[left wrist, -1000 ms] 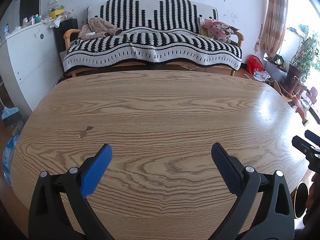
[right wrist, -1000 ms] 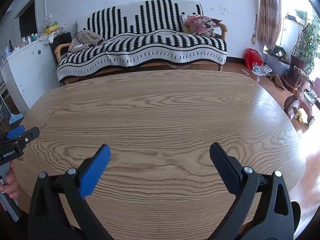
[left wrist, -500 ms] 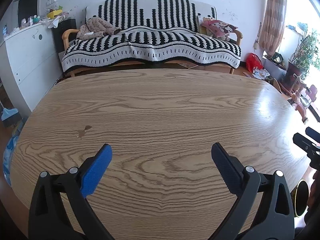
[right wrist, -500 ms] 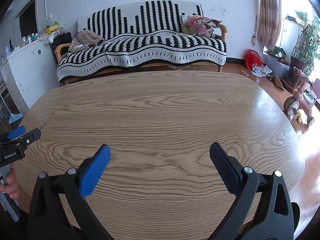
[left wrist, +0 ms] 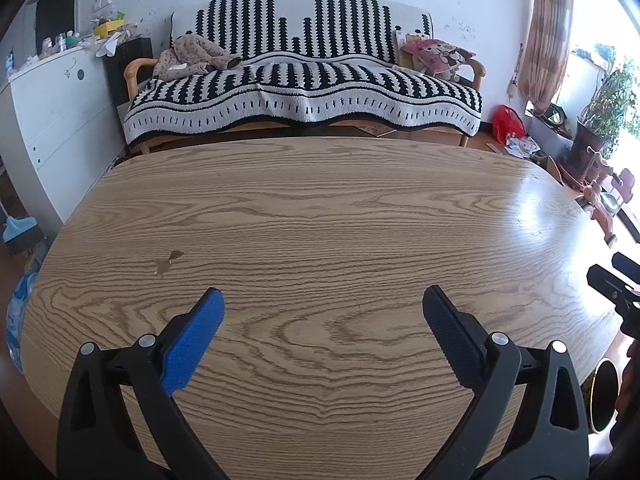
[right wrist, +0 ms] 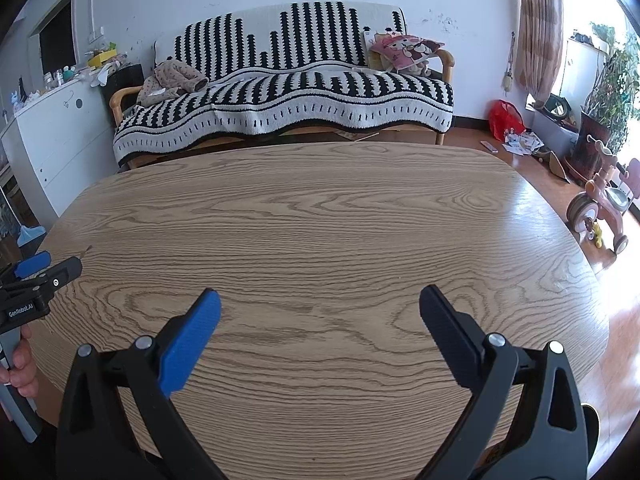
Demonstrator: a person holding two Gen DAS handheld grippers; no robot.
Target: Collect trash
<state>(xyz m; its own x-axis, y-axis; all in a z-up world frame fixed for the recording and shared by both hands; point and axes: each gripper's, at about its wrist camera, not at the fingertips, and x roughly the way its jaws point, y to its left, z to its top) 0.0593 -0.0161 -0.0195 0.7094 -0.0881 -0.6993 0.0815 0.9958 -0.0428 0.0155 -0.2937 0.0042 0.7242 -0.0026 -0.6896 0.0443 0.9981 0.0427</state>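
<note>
Left of the left gripper (left wrist: pixel 323 300), whose jaws are spread and hold nothing, a small stain (left wrist: pixel 167 262) marks the table (left wrist: pixel 320 208); bare wood fills both gaps to the far edge. The right gripper (right wrist: pixel 320 300) gapes likewise. Trash: none identifiable.

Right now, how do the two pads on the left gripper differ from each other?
In the left wrist view, the left gripper has a bright blue pad on its left finger, while the pad on its right finger is black. The black pad shows a fine ribbed grip texture; the blue pad looks smoother from this angle. Both are long and narrow, stand wide apart with nothing between them, above the wooden table.
</note>
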